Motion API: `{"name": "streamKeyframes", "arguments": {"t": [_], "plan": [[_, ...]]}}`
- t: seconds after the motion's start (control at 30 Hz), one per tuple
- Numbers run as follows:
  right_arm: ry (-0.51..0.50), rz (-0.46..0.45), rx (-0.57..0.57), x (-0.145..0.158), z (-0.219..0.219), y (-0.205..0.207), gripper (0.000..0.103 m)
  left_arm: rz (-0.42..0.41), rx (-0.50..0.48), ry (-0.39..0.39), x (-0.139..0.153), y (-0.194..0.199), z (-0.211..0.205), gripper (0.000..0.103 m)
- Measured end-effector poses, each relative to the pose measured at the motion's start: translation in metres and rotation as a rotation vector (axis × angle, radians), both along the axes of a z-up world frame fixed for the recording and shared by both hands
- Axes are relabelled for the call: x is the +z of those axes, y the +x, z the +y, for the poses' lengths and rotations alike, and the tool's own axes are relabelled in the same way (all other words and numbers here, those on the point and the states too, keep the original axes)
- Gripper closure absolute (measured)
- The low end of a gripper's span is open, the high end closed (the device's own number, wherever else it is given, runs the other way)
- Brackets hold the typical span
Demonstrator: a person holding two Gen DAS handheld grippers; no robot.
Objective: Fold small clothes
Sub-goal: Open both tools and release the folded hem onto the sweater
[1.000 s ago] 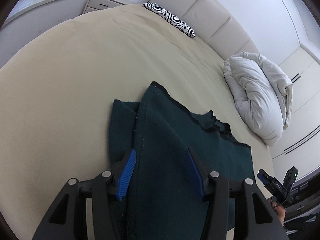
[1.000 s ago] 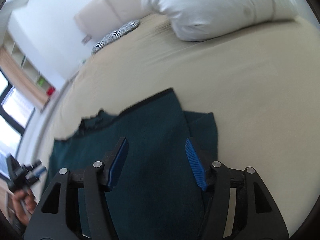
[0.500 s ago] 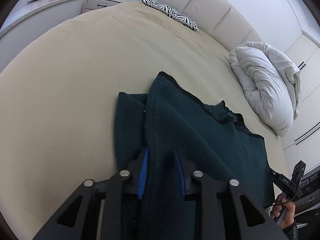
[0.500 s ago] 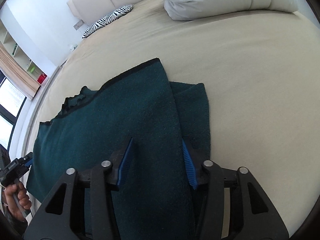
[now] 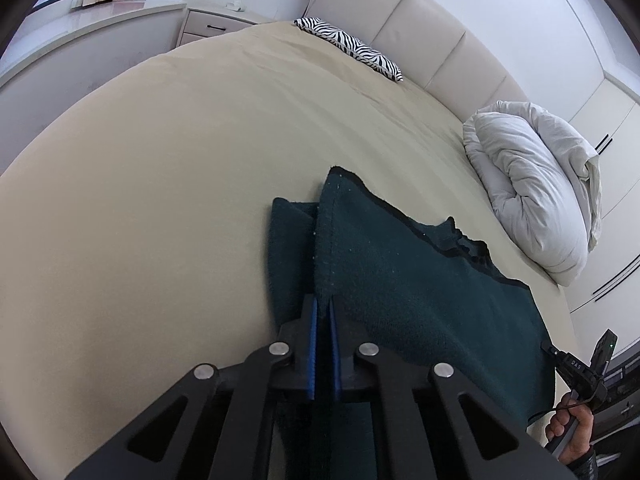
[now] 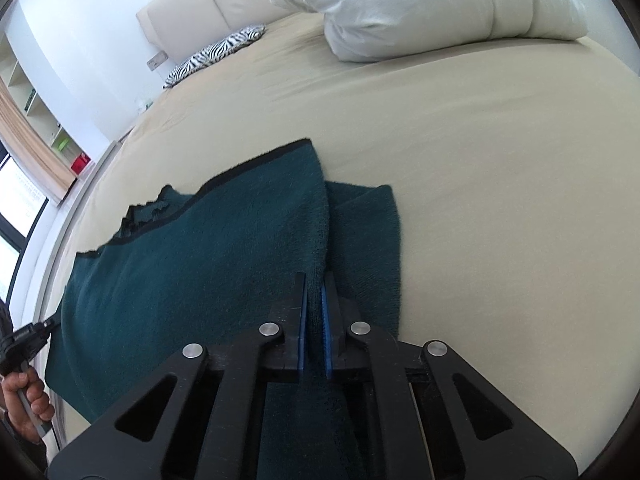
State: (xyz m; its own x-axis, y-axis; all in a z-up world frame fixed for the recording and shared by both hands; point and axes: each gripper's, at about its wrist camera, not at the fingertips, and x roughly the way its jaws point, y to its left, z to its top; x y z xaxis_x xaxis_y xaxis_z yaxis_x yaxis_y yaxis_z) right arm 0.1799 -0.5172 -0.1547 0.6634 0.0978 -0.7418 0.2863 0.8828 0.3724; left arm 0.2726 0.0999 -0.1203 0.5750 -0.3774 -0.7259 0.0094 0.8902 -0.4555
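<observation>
A dark green knitted garment [image 5: 420, 280] with a black trimmed edge lies spread on the beige bed [image 5: 180, 184]. It also shows in the right wrist view [image 6: 208, 256]. My left gripper [image 5: 322, 304] is shut on the garment's left side edge, beside a folded-in sleeve [image 5: 290, 252]. My right gripper [image 6: 314, 284] is shut on its right side edge, next to the other folded-in sleeve [image 6: 366, 248]. Each gripper shows at the far edge of the other's view, held in a hand [image 5: 576, 376] [image 6: 24, 336].
A rolled white duvet [image 5: 532, 188] lies on the bed beyond the garment. A zebra-print pillow [image 5: 352, 46] lies by the padded headboard [image 5: 420, 36]. A nightstand [image 5: 218, 26] and window ledge stand past the far bed edge. Wardrobe doors [image 5: 608, 136] are at right.
Both grippers have closed from wide open onto the garment's side edges. Both have moved lower and closer to the cloth.
</observation>
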Motion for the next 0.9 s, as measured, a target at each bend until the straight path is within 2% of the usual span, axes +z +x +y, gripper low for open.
{"name": "streamKeyframes", "arguments": {"t": [0.13,0.23,0.37,0.47,0.53,0.6,0.67,0.8,0.9], "plan": [[0.001,-0.018,-0.032,0.001,-0.001,-0.004,0.099,0.019,0.019,-0.013,-0.02,-0.011,0.006,0.096],[0.0,0.026,-0.042,-0.014,-0.001,-0.003,0.099,0.021,0.031,-0.036,-0.019,-0.008,0.007,0.096],[-0.001,0.016,-0.054,-0.016,-0.001,-0.005,0.099,0.022,0.021,-0.05,-0.016,-0.006,0.008,0.094],[0.027,-0.003,-0.059,-0.011,-0.003,-0.01,0.098,0.021,0.034,-0.06,-0.014,-0.014,0.01,0.088],[0.06,-0.023,-0.067,-0.008,-0.006,-0.016,0.095,0.009,0.034,-0.031,-0.011,-0.021,0.006,0.081],[0.104,-0.021,-0.085,-0.008,-0.011,-0.025,0.094,0.001,0.025,-0.018,-0.008,-0.029,0.002,0.066],[0.137,-0.021,-0.079,-0.007,-0.011,-0.031,0.093,-0.003,0.006,0.007,-0.007,-0.036,-0.004,0.064],[0.093,-0.014,-0.023,-0.003,-0.002,-0.044,0.093,-0.019,-0.019,0.082,-0.009,-0.048,-0.014,0.059],[0.067,0.006,0.006,-0.004,0.002,-0.048,0.093,-0.011,-0.015,0.063,-0.013,-0.047,-0.009,0.059]]}}
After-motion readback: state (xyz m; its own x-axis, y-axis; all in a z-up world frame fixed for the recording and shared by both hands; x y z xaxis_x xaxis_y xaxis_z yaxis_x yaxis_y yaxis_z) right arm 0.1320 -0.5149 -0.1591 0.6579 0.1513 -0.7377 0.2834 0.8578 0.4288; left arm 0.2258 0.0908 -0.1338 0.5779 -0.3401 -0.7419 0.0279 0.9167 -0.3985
